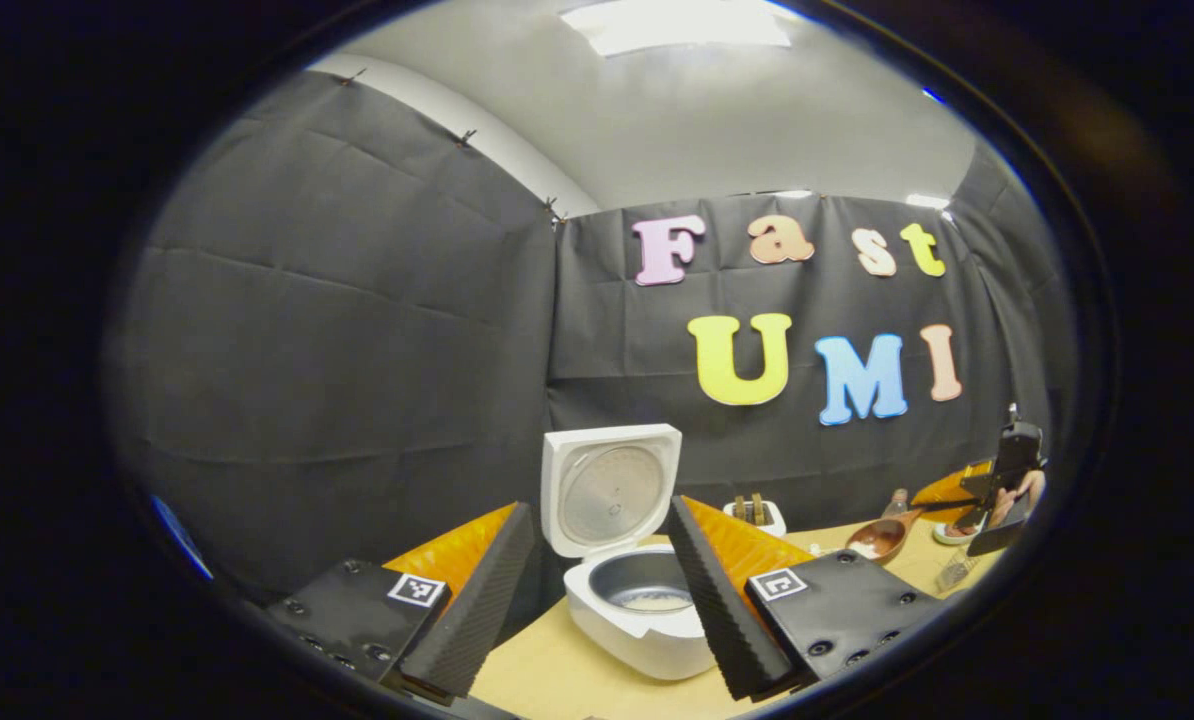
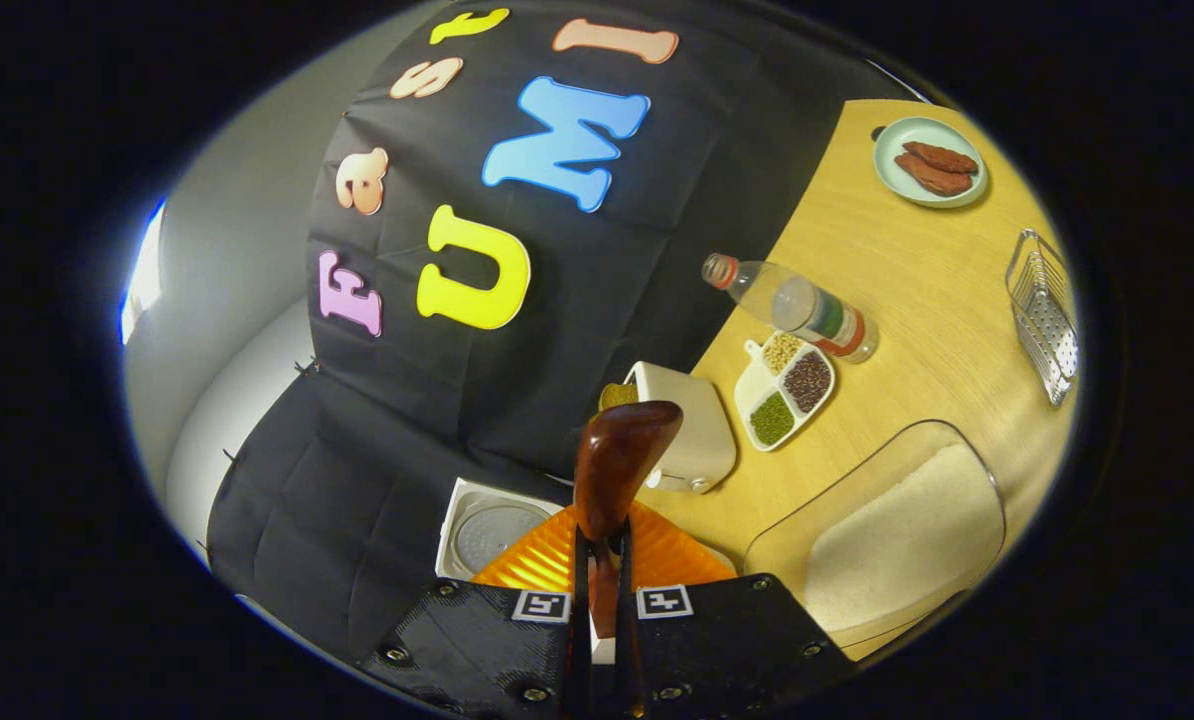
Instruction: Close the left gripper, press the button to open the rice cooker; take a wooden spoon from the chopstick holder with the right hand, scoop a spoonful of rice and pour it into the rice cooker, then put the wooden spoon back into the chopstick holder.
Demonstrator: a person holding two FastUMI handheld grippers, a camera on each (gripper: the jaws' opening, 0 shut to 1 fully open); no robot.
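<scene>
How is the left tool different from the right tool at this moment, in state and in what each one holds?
The left tool is open, its fingers wide apart and holding nothing; the right tool is shut on the wooden spoon. The left tool looks level toward the open rice cooker; the right tool is tilted, with the table slanting across its view. Both have orange fingers with black ridged pads.

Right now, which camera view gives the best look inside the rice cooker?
The left gripper view: the rice cooker stands open between the left gripper's fingers, pot interior and raised lid visible. The right gripper view catches just its lid beyond the wooden spoon.
</scene>
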